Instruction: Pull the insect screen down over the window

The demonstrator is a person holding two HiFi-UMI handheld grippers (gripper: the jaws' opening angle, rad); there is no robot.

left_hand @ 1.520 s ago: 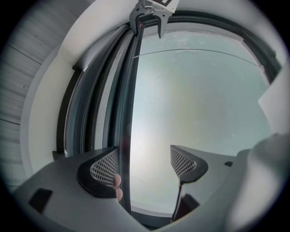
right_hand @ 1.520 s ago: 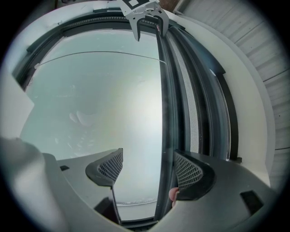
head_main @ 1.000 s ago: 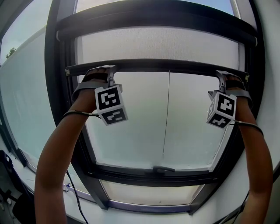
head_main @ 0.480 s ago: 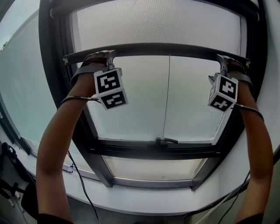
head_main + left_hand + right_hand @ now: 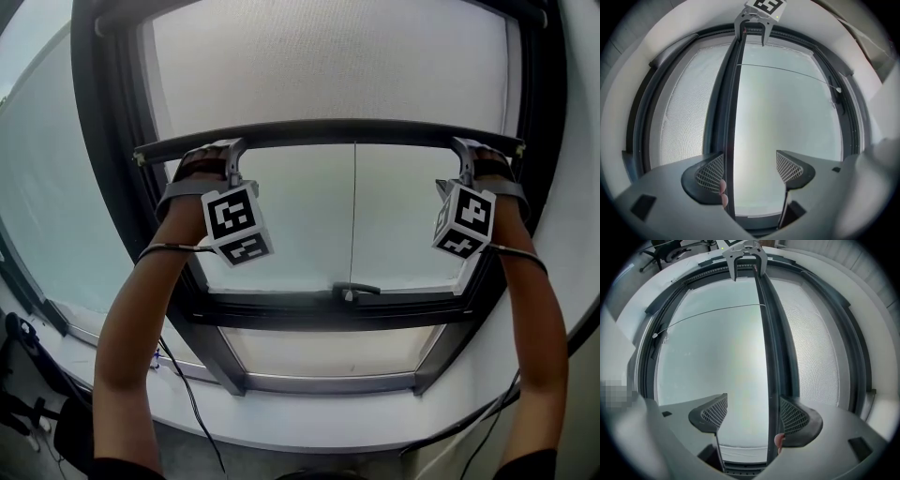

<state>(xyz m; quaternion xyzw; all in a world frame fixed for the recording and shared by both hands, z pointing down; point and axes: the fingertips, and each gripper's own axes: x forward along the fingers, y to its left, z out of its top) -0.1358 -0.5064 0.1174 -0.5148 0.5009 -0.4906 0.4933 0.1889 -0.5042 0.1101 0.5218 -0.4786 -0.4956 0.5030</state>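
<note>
The insect screen's mesh (image 5: 328,66) covers the upper part of the window. Its dark bottom bar (image 5: 337,132) runs level across the frame. My left gripper (image 5: 231,152) straddles the bar near its left end and my right gripper (image 5: 463,150) near its right end. In the left gripper view the bar (image 5: 729,117) lies against one jaw of the left gripper (image 5: 750,168), with a wide gap to the other jaw. The right gripper (image 5: 754,413) mirrors this, the bar (image 5: 772,357) sitting beside one jaw. Both are open, shut on nothing.
A thin pull cord (image 5: 353,216) hangs from the bar's middle down to the window handle (image 5: 356,291) on the lower sash. The dark window frame (image 5: 103,187) flanks both arms. Below lies a white sill (image 5: 328,412) with cables (image 5: 192,398) at the left.
The bottom bar has come down with both grippers, closer to the lower sash and handle. More mesh now shows above the bar.
</note>
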